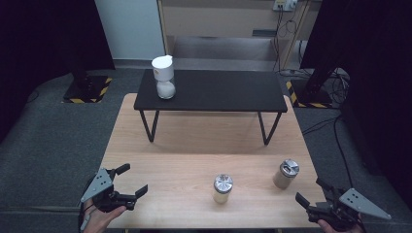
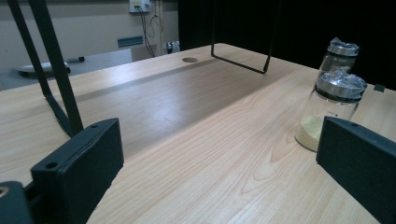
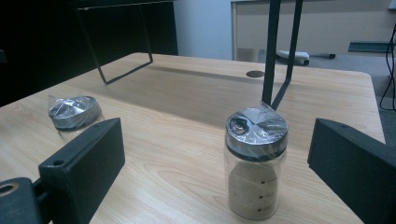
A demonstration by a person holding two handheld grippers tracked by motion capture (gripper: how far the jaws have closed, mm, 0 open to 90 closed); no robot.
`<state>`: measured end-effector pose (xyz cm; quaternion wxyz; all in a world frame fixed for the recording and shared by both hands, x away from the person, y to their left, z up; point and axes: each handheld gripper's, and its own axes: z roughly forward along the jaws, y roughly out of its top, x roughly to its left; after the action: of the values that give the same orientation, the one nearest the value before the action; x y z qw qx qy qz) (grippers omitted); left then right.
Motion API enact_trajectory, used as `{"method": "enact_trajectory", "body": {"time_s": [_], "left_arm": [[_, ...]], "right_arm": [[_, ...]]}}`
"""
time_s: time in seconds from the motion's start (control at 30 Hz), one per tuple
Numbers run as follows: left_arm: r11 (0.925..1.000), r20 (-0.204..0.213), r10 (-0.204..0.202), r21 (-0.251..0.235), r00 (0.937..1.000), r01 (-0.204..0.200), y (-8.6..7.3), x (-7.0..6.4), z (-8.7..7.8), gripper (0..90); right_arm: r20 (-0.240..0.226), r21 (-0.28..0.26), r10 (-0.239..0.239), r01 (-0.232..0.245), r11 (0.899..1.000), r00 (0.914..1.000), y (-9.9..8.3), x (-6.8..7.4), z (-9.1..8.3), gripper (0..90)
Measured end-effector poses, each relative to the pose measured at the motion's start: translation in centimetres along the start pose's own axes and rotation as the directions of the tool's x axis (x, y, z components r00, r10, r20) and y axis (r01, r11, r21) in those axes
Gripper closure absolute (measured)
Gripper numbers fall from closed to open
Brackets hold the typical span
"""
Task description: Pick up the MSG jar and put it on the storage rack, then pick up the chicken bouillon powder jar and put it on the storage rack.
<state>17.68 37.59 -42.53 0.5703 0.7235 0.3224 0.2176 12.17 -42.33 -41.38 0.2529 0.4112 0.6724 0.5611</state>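
Nearer jar (image 3: 74, 113) half-hidden by right gripper (image 1: 312, 195) — jaws apart, empty

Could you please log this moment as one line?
left gripper: open, idle | right gripper: open, idle | two jars: upright on table, untouched

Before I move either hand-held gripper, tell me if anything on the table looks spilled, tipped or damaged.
Nothing stands out. Both shaker jars, middle and right, stand upright with caps on and no powder around them. The white-lidded jar stands upright on the black shelf. The wooden table looks clean.
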Motion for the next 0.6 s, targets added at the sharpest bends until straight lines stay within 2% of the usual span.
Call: {"method": "enact_trajectory", "body": {"time_s": [0.13, 0.43, 0.6], "left_arm": [[1.0, 0.012, 0.003, 0.002, 0.9999, -0.003, -0.04, 0.12, 0.12, 0.0], [1.0, -0.003, -0.002, -0.003, 1.0, 0.002, -0.09, 0.06, -0.04, 0.0], [1.0, -0.008, -0.001, 0.003, 1.0, 0.001, -0.06, 0.03, -0.05, 0.0]], "right_arm": [[0.003, -0.002, 0.0, 0.0, 1.0, 1.0, -0.02, 0.0, 0.06, 3.9], [0.003, -0.019, 0.005, -0.005, 1.0, 1.0, 0.14, 0.04, -0.16, 1.7], [-0.008, -0.017, -0.021, 0.02, 1.0, 0.9998, 0.79, 0.04, -0.19, 1.0]]}}
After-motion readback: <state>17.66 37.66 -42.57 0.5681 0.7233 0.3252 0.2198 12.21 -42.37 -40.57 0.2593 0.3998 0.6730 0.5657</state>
